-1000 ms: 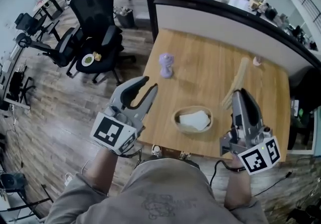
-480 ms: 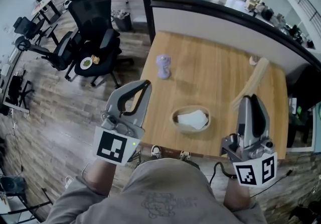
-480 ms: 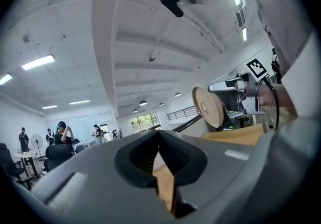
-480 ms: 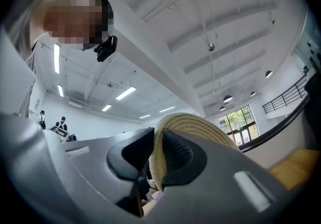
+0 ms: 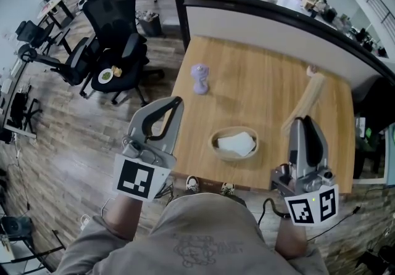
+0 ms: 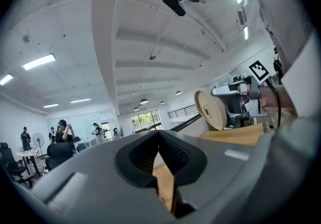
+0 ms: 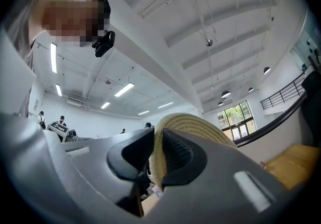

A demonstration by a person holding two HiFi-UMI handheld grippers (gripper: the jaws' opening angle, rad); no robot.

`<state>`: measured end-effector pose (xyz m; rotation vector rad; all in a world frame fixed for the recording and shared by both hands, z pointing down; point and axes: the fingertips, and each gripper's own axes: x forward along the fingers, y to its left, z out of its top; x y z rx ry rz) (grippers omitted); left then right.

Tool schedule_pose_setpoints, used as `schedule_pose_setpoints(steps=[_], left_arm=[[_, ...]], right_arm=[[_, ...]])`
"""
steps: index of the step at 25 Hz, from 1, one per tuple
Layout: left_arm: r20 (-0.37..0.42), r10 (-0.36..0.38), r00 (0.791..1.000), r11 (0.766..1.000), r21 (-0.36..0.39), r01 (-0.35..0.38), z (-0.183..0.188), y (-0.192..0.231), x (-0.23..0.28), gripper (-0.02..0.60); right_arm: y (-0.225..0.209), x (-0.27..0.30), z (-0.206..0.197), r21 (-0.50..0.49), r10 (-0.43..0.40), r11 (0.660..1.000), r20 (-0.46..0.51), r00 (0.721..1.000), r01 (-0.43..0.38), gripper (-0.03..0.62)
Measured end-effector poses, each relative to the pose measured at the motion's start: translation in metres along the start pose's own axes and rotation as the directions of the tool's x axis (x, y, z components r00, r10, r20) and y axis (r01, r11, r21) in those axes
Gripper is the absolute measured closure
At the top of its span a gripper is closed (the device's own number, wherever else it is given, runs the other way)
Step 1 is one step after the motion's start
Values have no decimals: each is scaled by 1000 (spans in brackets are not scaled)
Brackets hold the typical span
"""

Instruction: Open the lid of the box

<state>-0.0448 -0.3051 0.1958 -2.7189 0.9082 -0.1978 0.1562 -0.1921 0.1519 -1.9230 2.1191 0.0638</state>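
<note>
Nearest, the left gripper [image 5: 176, 102] has just brought its fingers together on nothing; a second ago they stood apart. It hangs off the near-left edge of the table [image 5: 259, 89], idle. The right gripper [image 5: 300, 121] stays clamped on the rim of the woven lid [image 5: 308, 95], holding it on edge over the table's right side, well clear of the box. Between the grippers, the round woven box [image 5: 217, 142] sits open with a white wad [image 5: 234, 143] showing inside. The opening looks done; only setting the lid down seems left. Farther back stands a small purple figure [image 5: 200, 78].
</note>
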Motion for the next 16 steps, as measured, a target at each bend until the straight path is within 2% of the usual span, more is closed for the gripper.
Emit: schedule_pose_setpoints(steps=[9,16], left_arm=[[-1,-9,1000,1000,-7,9,0,-6,4,580],[11,-17,1000,1000,-16,17,6,-3,1,580]], right_arm=[[-13,-3,-6,37,-15,999,-29,999,16,533],[-8,0,-1,16,-17,1000,-42,999,18,533]])
